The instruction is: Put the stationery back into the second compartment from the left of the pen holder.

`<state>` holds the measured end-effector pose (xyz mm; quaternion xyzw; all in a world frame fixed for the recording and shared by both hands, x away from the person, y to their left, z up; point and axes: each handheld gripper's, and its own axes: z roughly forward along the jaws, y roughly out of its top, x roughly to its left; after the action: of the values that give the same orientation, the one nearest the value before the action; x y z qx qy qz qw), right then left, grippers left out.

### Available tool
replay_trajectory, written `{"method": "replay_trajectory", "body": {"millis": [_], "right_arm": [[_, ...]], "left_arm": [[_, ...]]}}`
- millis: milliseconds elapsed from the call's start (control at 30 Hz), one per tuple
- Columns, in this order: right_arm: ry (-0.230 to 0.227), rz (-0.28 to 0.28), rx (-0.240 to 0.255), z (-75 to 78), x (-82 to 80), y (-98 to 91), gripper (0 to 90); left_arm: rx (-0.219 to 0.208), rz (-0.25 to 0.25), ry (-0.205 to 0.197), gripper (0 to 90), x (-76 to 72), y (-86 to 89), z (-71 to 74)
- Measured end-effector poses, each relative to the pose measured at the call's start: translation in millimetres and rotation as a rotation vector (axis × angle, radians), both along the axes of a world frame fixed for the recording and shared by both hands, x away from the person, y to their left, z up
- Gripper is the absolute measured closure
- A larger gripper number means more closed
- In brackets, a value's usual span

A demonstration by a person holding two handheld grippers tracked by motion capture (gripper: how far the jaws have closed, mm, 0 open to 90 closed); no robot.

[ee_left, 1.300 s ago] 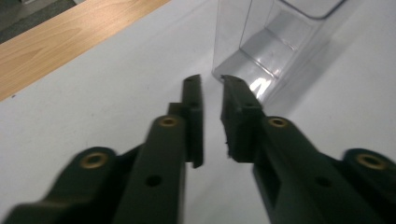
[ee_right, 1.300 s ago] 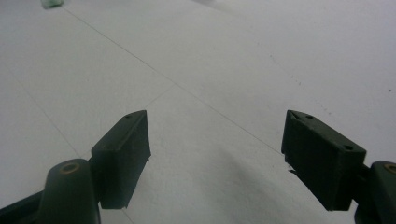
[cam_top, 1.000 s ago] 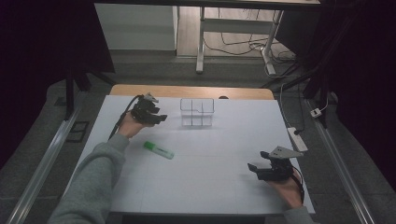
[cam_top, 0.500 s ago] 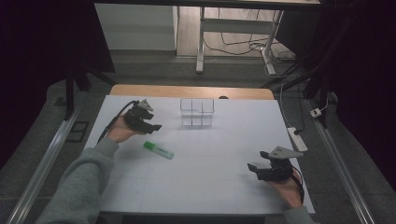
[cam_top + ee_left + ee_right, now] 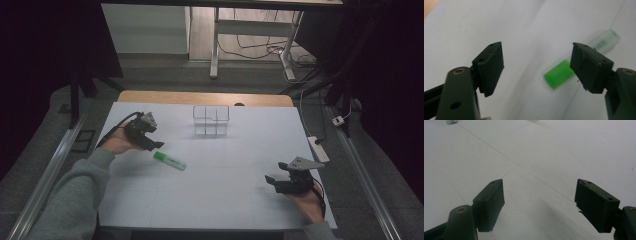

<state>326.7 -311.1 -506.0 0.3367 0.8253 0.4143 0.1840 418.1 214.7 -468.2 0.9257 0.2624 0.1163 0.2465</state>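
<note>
Two grippers are working the white table point(image 5: 220, 200), and yours on the left point(image 5: 150, 142) is hanging just off the green marker's point(image 5: 170, 160) near-left cap end, its jaws having just been opening and now spreading wide with nothing between them. In the left gripper view the marker point(image 5: 559, 73) is lying flat on the sheet beyond the pads. You are lining up a pick, I judge; next you are needing to straddle the barrel and close. The right gripper point(image 5: 280, 182) is resting spread and empty at the near right. The clear organizer point(image 5: 211, 120) is standing far centre.
</note>
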Motion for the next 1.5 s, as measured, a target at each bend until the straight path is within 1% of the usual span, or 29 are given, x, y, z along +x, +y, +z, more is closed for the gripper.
{"method": "replay_trajectory", "body": {"millis": [33,100,167,233,333,400,433,500,600,633,667,767,867,933,967,1000,1033,1100,1233,1300,1400,1500], "right_arm": [[-0.001,-0.005,-0.006,0.2,-0.2,0.0,23.5],[0.0,0.0,0.001,0.0,0.1,-0.1,23.5],[-0.002,-0.005,-0.005,0.1,-0.1,0.1,23.4],[0.001,0.0,-0.002,-0.2,0.1,0.3,23.5],[0.002,0.001,-0.002,-0.2,0.0,0.2,23.5],[0.0,-0.003,-0.005,-0.3,0.0,0.4,23.3],[0.005,0.003,-0.004,-0.5,0.4,0.4,23.3],[0.007,0.004,-0.001,-0.8,0.6,0.6,23.3],[0.004,0.002,0.002,-0.7,0.4,0.5,23.3],[0.002,-0.004,-0.004,-0.4,0.2,0.3,23.4],[0.005,0.001,0.003,-0.6,0.4,0.1,23.3],[0.008,0.002,0.001,-1.1,0.6,0.3,23.3],[0.01,0.004,-0.005,-0.9,0.5,0.6,23.3],[0.009,0.003,-0.003,-0.8,0.5,0.4,23.3],[0.007,0.002,0.001,-0.9,0.5,0.3,23.4],[0.007,0.002,0.002,-0.9,0.5,0.2,23.4],[0.007,0.002,0.002,-0.9,0.6,0.1,23.4],[0.007,-0.003,-0.005,-1.0,0.4,0.2,23.3],[0.014,0.004,-0.005,-1.2,0.6,0.4,23.4],[0.014,0.003,-0.004,-1.2,0.6,0.3,23.4],[0.012,-0.001,-0.007,-0.9,0.4,0.3,23.4],[0.015,0.003,-0.004,-1.2,0.7,0.4,23.4]], "left_arm": [[0.003,-0.012,0.003,27.0,-1.1,0.7,0.1],[0.02,-0.017,0.004,27.2,-2.8,1.8,-0.2],[0.022,-0.022,0.01,27.2,-3.5,3.0,-0.7],[0.027,-0.037,0.012,27.4,-4.9,4.1,-0.8],[0.033,-0.081,0.019,29.3,-7.2,5.6,-1.1],[0.05,-0.119,0.026,30.4,-8.2,5.4,-2.0],[0.056,-0.13,0.03,30.4,-8.1,5.0,-2.5],[0.082,-0.166,0.04,30.4,-7.5,3.1,-3.9],[0.1,-0.217,0.052,30.6,-7.0,-0.9,-5.0],[0.105,-0.225,0.052,30.8,-6.8,-2.1,-5.4],[0.11,-0.234,0.055,31.0,-6.3,-3.8,-6.0],[0.126,-0.254,0.062,31.4,-4.2,-8.4,-7.9],[0.142,-0.287,0.064,31.5,-1.9,-13.1,-9.2],[0.146,-0.304,0.062,31.8,-1.0,-16.0,-10.3],[0.156,-0.316,0.06,32.2,-0.1,-16.7,-10.0],[0.15,-0.325,0.058,32.7,0.3,-18.4,-10.6],[0.159,-0.338,0.059,33.9,1.2,-19.6,-10.8],[0.166,-0.354,0.065,34.5,2.2,-21.8,-12.7],[0.179,-0.385,0.081,35.3,4.2,-24.8,-17.0],[0.186,-0.402,0.079,35.3,5.0,-25.8,-18.0],[0.192,-0.431,0.062,35.4,5.6,-27.9,-20.1],[0.218,-0.458,0.061,37.0,6.6,-30.3,-22.5]]}}
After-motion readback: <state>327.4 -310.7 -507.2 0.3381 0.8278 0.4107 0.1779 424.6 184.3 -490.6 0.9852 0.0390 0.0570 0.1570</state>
